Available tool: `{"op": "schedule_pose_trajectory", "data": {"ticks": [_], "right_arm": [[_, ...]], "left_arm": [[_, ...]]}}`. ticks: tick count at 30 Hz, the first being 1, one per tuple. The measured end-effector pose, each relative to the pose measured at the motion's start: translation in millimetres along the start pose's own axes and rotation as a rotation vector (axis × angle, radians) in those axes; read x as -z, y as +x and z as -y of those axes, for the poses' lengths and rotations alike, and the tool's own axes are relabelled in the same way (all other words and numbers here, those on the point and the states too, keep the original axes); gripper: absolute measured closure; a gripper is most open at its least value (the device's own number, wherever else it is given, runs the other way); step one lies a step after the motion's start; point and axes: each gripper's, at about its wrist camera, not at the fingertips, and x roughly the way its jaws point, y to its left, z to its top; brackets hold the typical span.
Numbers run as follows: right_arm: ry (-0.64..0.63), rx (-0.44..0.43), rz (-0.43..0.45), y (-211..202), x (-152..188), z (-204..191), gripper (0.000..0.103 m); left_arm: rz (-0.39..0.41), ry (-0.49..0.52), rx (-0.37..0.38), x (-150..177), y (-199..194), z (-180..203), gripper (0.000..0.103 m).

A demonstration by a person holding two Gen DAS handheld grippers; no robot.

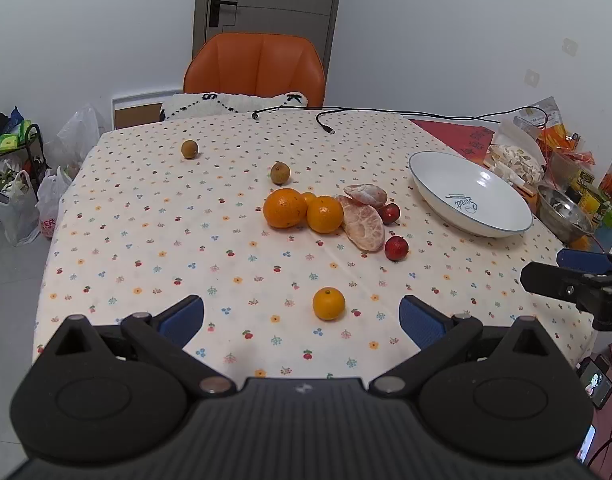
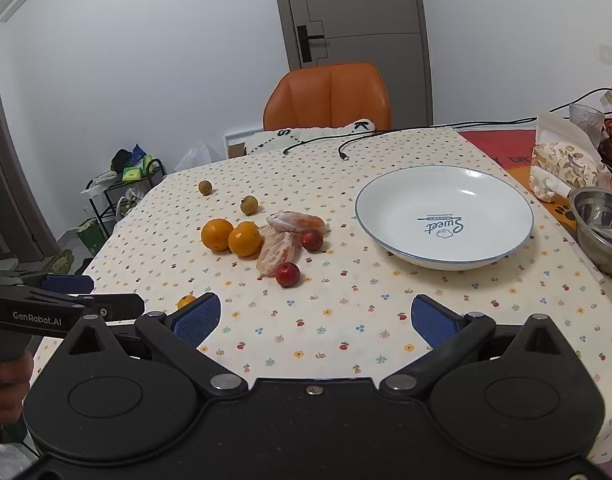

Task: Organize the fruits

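Your left gripper (image 1: 302, 318) is spread wide, empty, a lone orange (image 1: 328, 303) just ahead. The fruit cluster (image 1: 325, 214) sits mid-table, the white plate (image 2: 443, 216) empty to its right. Your right gripper (image 2: 315, 318) is also spread, empty.

A glossy white plate (image 2: 389, 236) sits on matt printed cloth (image 2: 345, 320); the metal bowl (image 2: 601, 228) shines, the chair (image 2: 325, 96) looks smooth leather.
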Motion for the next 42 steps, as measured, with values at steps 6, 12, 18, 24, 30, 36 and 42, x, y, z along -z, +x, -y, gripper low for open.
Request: {"op": "schedule_pose_trajectory", "data": {"ticks": [6,12,18,24,30,36,42], "right_arm": [[0.007,-0.006,0.015,-2,-2,0,0.0],[0.023,-0.018,0.022,-6,-4,3,0.0],[0.012,-0.033,0.021,-8,-5,1,0.0],[-0.006,-0.009,0.019,-9,-4,-1,0.0],[-0.021,-0.013,0.033,-13,-5,-3,0.0],[-0.043,-0.027,0.02,-14,-6,-7,0.0],[-0.056,-0.025,0.025,-16,-6,-9,0.0]], "left_arm": [[-0.002,0.0,-0.001,-1,0,0,0.0],[0.002,0.001,0.001,-2,-2,0,0.0],[0.007,0.009,0.003,-3,-6,3,0.0],[0.018,0.014,0.002,-4,-12,5,0.0],[0.03,0.015,-0.001,-5,-17,5,0.0],[0.033,0.014,0.0,-5,-18,4,0.0],[0.034,0.011,-0.001,-4,-20,3,0.0]]}}
